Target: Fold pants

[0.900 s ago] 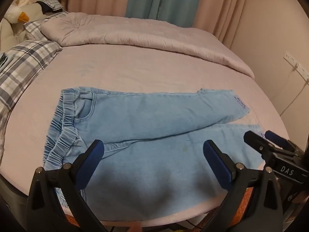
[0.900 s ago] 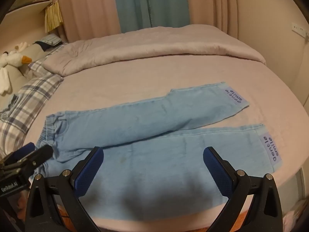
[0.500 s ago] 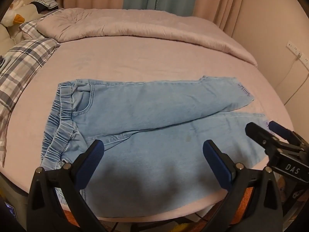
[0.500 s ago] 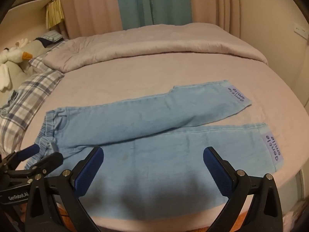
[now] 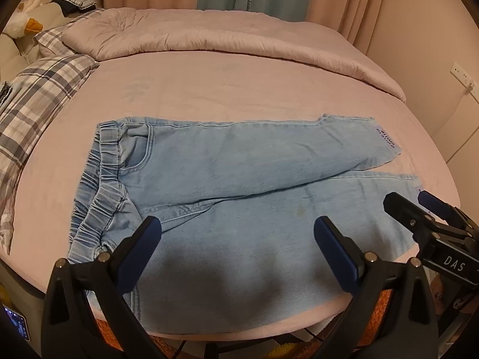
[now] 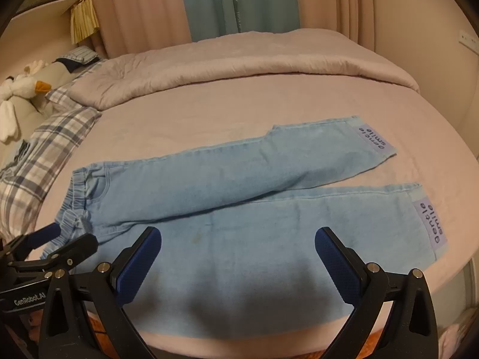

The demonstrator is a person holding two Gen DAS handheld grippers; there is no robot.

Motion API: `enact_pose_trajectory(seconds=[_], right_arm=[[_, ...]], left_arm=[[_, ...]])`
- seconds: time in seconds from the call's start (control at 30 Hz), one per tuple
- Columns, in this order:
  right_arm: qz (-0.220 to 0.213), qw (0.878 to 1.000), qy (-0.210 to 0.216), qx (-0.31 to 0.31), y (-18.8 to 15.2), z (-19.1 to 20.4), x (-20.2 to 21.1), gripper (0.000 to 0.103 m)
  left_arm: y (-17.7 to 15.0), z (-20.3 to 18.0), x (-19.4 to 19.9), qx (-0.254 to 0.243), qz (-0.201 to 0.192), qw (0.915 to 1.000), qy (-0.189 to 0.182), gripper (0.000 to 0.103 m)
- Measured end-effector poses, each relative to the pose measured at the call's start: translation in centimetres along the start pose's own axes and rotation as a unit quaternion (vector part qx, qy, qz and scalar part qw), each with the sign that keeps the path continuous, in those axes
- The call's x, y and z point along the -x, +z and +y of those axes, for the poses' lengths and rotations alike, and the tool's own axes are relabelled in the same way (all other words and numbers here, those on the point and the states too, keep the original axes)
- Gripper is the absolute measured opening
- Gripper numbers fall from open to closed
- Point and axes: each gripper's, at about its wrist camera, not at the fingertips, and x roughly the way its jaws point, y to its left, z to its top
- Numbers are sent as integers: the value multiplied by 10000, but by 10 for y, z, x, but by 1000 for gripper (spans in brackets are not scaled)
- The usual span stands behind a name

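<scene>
Both jaws gape wide, gripping nothing; left gripper (image 5: 236,243) and right gripper (image 6: 238,252) hover above pants (image 5: 239,179) flat on bed (image 5: 209,89); best pinch waistband and hem together, lifting evenly.

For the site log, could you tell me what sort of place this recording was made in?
Almost certainly a home bedroom: the pants lie spread on a bed with a folded duvet and plaid pillow, and curtains hang behind it.
</scene>
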Motion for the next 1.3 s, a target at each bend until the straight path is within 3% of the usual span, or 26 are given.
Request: enact_pose_trajectory(seconds=[0.47,1.3], right_arm=[[18,9998,206,-31,2,0,2,102],[-34,9998,166,-39,2,1,6,102]], left_arm=[[1,0,4,25,-6,10000,-84,101],[1,-4,3,-12,110,9996,-241,101]])
